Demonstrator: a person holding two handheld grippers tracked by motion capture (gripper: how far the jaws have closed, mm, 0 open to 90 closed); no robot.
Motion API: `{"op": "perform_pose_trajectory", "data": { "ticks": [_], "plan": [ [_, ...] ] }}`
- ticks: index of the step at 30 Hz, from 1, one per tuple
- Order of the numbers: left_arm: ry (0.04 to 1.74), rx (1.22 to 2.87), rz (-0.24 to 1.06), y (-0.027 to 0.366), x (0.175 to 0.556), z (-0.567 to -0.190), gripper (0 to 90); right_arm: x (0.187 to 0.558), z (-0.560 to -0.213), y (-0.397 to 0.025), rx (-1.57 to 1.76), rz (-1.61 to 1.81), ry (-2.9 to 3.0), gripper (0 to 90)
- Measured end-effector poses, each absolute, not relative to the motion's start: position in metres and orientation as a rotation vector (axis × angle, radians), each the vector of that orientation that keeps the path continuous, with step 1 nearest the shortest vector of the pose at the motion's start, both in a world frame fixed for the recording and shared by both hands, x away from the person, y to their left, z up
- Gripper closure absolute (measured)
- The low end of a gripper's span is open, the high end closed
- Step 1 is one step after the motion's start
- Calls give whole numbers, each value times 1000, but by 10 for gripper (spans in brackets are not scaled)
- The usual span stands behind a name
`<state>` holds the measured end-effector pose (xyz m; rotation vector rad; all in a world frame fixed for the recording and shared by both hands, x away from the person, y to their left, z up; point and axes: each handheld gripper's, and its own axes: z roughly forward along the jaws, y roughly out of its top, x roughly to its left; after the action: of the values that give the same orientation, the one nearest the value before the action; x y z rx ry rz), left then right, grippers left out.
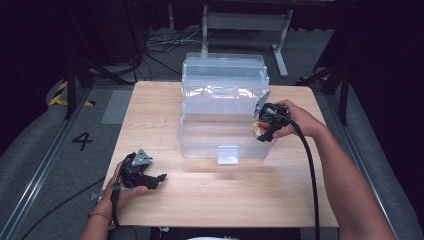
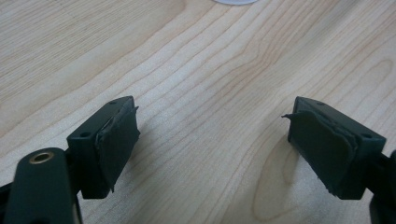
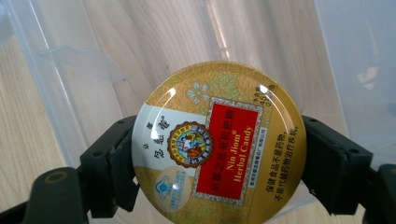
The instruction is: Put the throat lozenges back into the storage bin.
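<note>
A round gold candy tin [image 3: 219, 144] with a red label sits between the two black jaws of my right gripper [image 3: 219, 158], which is shut on its rim. In the high view that right gripper [image 1: 263, 131] holds the tin [image 1: 259, 129] over the front right corner of a clear plastic tiered box [image 1: 223, 107] standing open on the wooden table [image 1: 220, 195]. My left gripper [image 1: 161, 179] rests low at the table's front left, jaws wide apart. In its own view the left gripper [image 2: 212, 140] has only bare wood between its pads [image 2: 119, 140].
The clear box has a front latch [image 1: 228, 153] facing me. Black cables trail from both grippers toward the near table edge. Beyond the table are a grey floor, a metal frame [image 1: 245, 22] and loose cables.
</note>
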<state>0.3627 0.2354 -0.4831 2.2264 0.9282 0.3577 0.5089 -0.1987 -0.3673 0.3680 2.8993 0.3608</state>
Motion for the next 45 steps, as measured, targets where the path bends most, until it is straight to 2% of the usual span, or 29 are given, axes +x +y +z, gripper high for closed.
{"op": "perform_pose_trajectory", "data": {
  "ticks": [45],
  "plan": [
    [928,2226,358,235,363,-483,167,507,-377,-204,454,451,2881,210]
  ]
}}
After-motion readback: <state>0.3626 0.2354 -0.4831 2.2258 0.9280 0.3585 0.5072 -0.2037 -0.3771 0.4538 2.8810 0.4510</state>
